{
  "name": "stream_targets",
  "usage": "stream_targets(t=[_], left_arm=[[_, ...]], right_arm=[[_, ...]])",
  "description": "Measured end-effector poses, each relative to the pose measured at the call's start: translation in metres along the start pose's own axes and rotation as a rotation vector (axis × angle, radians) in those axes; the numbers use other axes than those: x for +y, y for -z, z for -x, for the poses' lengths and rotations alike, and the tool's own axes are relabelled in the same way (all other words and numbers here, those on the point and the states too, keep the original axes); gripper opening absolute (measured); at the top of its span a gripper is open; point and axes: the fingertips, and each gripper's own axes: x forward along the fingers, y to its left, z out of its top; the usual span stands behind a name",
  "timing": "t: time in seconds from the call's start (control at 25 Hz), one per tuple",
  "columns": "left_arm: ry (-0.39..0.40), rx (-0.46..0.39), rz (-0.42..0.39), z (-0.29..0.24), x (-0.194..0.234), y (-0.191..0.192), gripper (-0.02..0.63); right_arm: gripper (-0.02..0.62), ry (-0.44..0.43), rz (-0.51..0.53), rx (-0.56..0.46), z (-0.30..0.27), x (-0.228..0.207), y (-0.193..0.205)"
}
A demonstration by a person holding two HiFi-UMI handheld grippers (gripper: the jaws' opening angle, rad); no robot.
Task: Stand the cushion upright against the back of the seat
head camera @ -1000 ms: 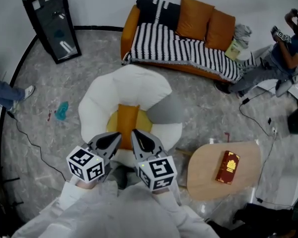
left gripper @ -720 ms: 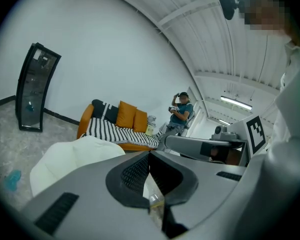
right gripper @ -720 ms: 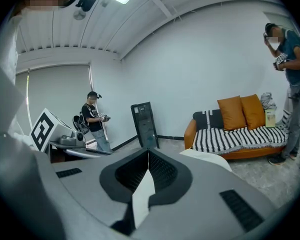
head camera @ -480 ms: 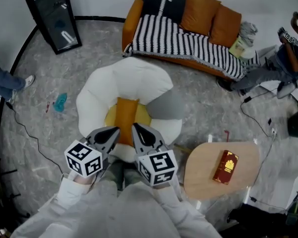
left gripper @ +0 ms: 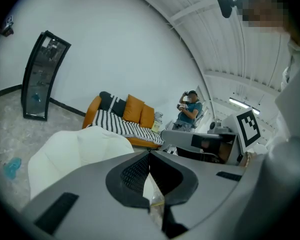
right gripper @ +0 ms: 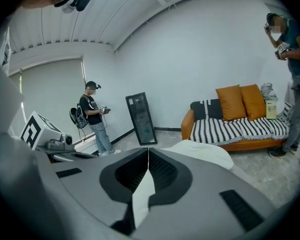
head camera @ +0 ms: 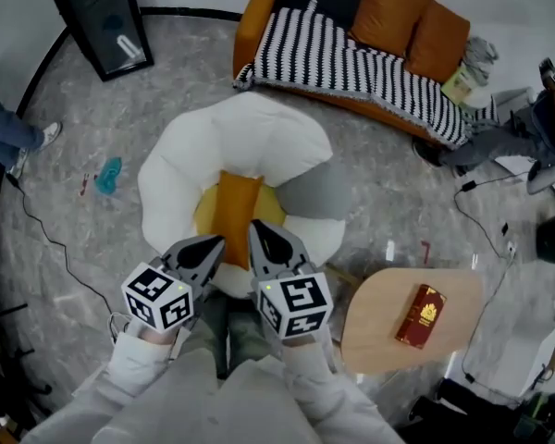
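from above, we see the orange cushion (head camera: 236, 206) lying flat on the yellow middle of the white seat (head camera: 250, 137), its length running toward the seat's back, not stood up. the left gripper (head camera: 218, 242) and the right gripper (head camera: 255, 226) hover side by side at the seat's near edge. the cushion's near end shows between their tips, and we cannot tell whether either one touches it. we read both pairs of jaws as closed tip to tip with nothing in them: in each gripper view only a sliver of the seat shows through the gap behind the meeting tips. only the head view shows the cushion, along with a grey pillow (head camera: 314, 192) on the seat's right side, a round wooden table (head camera: 379, 326) and the red book (head camera: 422, 314) on it. the gripper views look out over the white seat instead. the left gripper view takes in the right gripper's marker cube and a person (left gripper: 190, 110) beyond an orange sofa (left gripper: 92, 116). the right gripper view gives a person with a backpack (right gripper: 92, 116) beside a black-framed panel (right gripper: 141, 118).
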Motion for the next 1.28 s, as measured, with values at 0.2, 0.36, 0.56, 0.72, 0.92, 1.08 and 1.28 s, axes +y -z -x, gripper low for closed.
stream_targets(t=[0.2,0.36,0.56,0.72,0.92,1.08,1.28], left_arm=[[-0.012,-0.006,0.021,-0.023,0.032,0.007,0.006],[-0.006,0.033,0.007,-0.045,0.051,0.028,0.006],[-0.033,0.048,0.025,-0.070,0.083,0.048,0.006],[-0.048,0.057,0.047,-0.088,0.106,0.066,0.006],[-0.044,0.048,0.075,-0.109,0.129,0.091,0.006],[-0.064,0.042,0.113,-0.127,0.150,0.114,0.006],[-0.092,0.041,0.155,-0.145,0.172,0.140,0.006]], right_arm=[[0.012,0.014,-0.034,0.049,-0.036,-0.021,0.028],[0.012,0.012,-0.047,0.107,-0.060,-0.039,0.057],[0.012,0.049,-0.109,0.121,-0.091,-0.066,0.086],[0.012,0.064,-0.146,0.137,-0.112,-0.083,0.112],[0.013,0.072,-0.162,0.162,-0.139,-0.100,0.149],[0.014,0.065,-0.154,0.202,-0.160,-0.114,0.182],[0.014,0.061,-0.169,0.229,-0.182,-0.128,0.213]])
